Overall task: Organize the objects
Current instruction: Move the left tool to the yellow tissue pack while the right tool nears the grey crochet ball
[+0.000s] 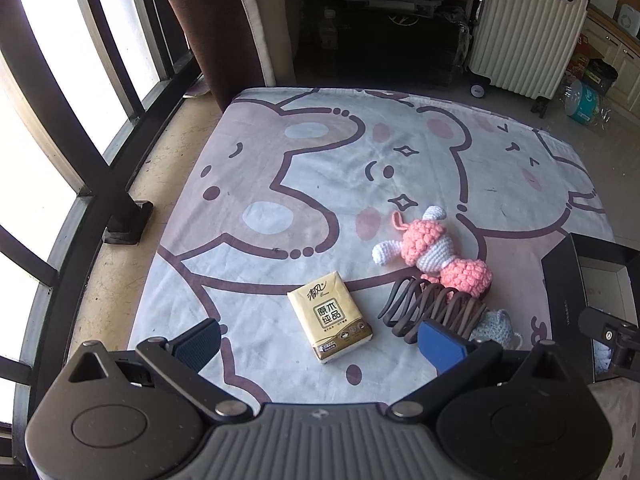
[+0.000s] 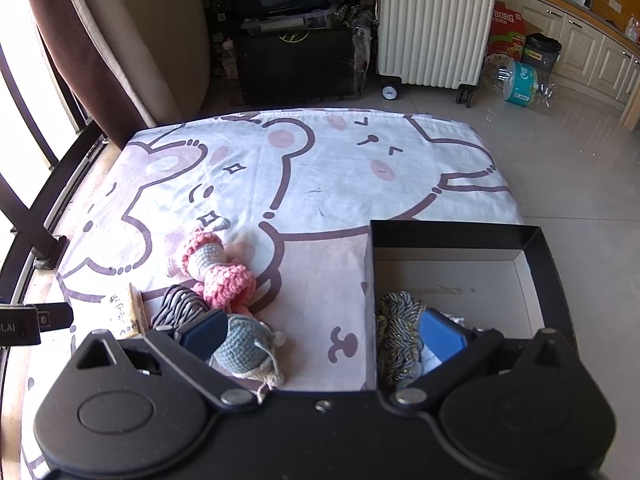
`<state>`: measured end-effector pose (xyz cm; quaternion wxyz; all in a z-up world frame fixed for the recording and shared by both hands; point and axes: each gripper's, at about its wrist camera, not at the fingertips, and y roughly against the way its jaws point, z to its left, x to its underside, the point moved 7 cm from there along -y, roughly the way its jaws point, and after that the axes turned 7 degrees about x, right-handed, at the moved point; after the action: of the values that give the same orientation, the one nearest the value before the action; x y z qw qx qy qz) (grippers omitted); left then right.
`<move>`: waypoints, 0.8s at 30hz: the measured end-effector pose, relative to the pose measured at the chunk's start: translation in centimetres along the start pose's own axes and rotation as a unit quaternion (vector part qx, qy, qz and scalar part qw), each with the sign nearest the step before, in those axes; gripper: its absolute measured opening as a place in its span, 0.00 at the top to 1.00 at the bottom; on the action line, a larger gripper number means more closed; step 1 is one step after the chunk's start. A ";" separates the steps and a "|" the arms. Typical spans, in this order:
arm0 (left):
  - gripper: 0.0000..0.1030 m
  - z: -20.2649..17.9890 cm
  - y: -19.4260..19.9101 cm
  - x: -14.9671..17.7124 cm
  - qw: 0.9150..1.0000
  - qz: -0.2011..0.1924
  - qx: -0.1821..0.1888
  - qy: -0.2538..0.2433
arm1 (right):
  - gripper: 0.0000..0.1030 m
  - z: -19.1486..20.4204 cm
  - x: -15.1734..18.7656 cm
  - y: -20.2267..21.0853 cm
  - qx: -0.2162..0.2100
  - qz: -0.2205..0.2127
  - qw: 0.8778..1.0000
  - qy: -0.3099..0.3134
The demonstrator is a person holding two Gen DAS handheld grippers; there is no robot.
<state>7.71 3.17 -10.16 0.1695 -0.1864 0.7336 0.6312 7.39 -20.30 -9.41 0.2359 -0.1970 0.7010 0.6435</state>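
mid-sort: left gripper [image 1: 320,344] and right gripper [image 2: 322,336] both spread wide, holding nothing. black open cardboard box [image 2: 452,236] holds a twisted rope skein [image 2: 396,332]; yellow tissue packet [image 1: 330,318], pink crochet doll [image 1: 432,254], dark coiled cord [image 1: 428,308] and blue crochet toy [image 2: 248,348] lie on the cartoon-print sheet [image 1: 320,168], probably awaiting pickup.

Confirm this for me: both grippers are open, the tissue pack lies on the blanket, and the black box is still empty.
The box is not empty: the right wrist view shows a bundle of twisted cord inside it. The rest holds: the left gripper and right gripper are open, and the tissue pack lies on the blanket.
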 end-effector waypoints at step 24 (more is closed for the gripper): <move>0.00 0.2 -3.6 -0.6 0.999 0.023 0.004 0.034 | 0.00 3.1 0.3 -1.6 -0.023 0.001 0.998 0.058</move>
<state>9.94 2.91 -13.00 0.1304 -0.1904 0.7453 0.6255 8.33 -17.39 -11.05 0.1891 -0.2384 0.6989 0.6472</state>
